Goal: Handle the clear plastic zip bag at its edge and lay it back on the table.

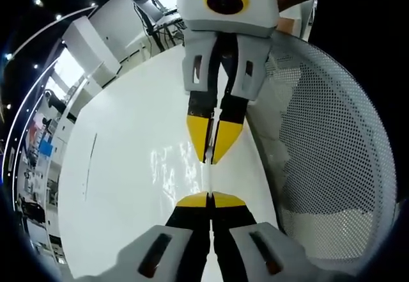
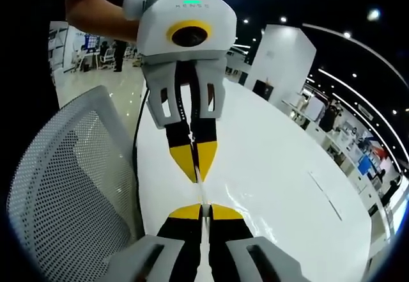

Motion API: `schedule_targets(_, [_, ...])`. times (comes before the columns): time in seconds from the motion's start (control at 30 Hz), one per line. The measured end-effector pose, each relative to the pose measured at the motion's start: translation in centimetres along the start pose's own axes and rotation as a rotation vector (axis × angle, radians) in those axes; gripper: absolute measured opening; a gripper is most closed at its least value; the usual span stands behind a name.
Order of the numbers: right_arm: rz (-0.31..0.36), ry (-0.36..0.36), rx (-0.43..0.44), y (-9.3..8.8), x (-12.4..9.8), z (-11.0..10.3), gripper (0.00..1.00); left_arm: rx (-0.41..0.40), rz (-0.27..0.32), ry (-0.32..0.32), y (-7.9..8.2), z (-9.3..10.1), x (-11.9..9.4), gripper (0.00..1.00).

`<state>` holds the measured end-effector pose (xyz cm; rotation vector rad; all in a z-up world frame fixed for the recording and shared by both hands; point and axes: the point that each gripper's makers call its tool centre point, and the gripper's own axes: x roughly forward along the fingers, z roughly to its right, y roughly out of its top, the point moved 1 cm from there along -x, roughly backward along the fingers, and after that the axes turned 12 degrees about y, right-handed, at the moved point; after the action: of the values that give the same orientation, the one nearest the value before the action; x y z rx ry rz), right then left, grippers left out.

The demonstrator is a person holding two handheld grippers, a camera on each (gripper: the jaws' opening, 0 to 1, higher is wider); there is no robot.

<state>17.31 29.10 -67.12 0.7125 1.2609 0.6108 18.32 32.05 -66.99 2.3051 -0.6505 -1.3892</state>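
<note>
The left gripper's (image 1: 210, 197) own yellow-tipped fingers (image 1: 193, 199) rise from six o'clock in the left gripper view, pressed together on a thin edge of the clear plastic zip bag (image 1: 176, 170). The bag shows as a faint glossy, crinkled sheen toward nine o'clock of the tips, over the white bench (image 1: 128, 167). From twelve o'clock the right gripper (image 1: 213, 151) reaches in, its fingers likewise pinched shut on the same edge, nearly tip to tip. A white mesh chair back (image 1: 326, 148) curves at three o'clock.

In the right gripper view, the right gripper's (image 2: 200, 211) fingers (image 2: 185, 212) come up from six o'clock, closed on the bag's edge, seen only as a thin pale line (image 2: 199, 189). The left gripper (image 2: 193, 167) faces it from twelve o'clock, also clamped; a person's hand (image 2: 96, 7) holds it at eleven o'clock. The mesh chair sits at eight o'clock.

Two opposed pinches on one edge likely keep the limp film taut for laying flat.
</note>
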Motion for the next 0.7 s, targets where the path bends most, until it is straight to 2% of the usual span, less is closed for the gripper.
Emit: schedule_targets(0.7, [0.0, -0.003, 0.004, -0.25, -0.23, -0.07, 0.0, -0.001, 0.005, -0.001, 0.29, 0.17, -0.01, 0.0])
